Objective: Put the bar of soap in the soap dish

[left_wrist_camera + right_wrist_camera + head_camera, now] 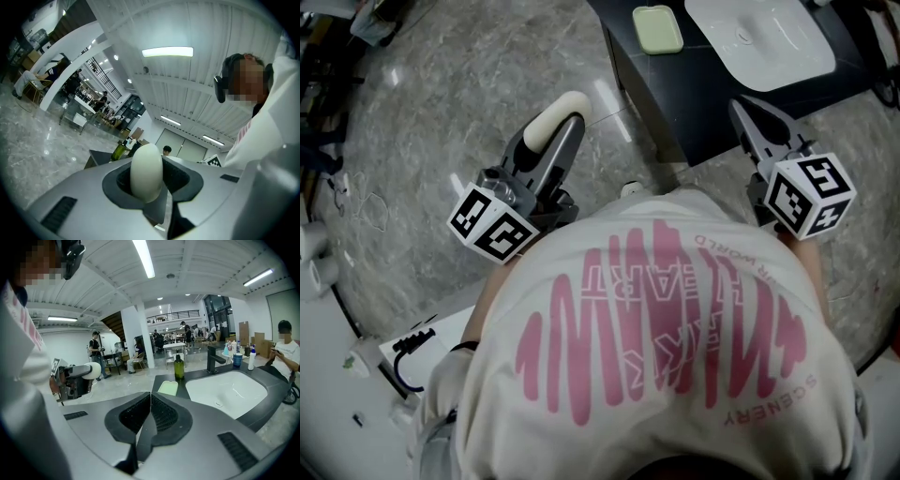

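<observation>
the bar of soap, a smooth cream-white oval with rounded ends, is clamped between the jaws of the left claw and held out over the floor, well apart from the pale green soap dish; this is judged a carrying grip. the dish lies empty on the dark desk just beside the white sink. the right claw, jaws closed on nothing, hangs near the desk edge, apparently idle and leaving the approach free.
</observation>
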Demonstrator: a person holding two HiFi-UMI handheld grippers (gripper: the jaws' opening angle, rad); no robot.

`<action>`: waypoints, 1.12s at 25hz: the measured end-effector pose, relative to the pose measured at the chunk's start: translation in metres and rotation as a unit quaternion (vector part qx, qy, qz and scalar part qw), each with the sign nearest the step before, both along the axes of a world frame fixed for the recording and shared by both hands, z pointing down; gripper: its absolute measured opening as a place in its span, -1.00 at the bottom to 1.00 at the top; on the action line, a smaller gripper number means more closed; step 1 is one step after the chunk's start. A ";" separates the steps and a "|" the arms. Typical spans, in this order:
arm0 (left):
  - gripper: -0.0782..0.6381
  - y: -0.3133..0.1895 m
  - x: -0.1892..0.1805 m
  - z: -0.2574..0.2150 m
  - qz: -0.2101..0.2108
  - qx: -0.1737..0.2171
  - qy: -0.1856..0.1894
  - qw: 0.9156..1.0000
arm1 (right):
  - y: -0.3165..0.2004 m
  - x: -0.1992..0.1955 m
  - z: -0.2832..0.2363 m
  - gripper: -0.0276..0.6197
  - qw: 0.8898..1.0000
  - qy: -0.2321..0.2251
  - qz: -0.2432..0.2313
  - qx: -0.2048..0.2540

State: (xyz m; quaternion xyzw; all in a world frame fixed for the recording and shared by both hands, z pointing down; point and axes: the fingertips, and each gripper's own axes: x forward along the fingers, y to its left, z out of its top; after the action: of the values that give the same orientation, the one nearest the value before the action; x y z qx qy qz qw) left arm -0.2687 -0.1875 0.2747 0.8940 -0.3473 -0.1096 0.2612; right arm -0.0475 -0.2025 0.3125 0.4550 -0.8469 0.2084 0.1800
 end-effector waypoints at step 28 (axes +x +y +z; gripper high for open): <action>-0.46 -0.055 0.110 -0.008 -0.090 -0.006 -0.008 0.996 | -0.101 0.081 0.002 -0.86 0.994 -0.025 -0.107 -0.011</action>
State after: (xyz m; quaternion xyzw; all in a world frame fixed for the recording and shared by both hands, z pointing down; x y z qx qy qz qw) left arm -0.1582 -0.2425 0.2663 0.8582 -0.4294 -0.1233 0.2528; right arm 0.0331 -0.3034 0.3146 0.3543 -0.8925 0.2091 0.1849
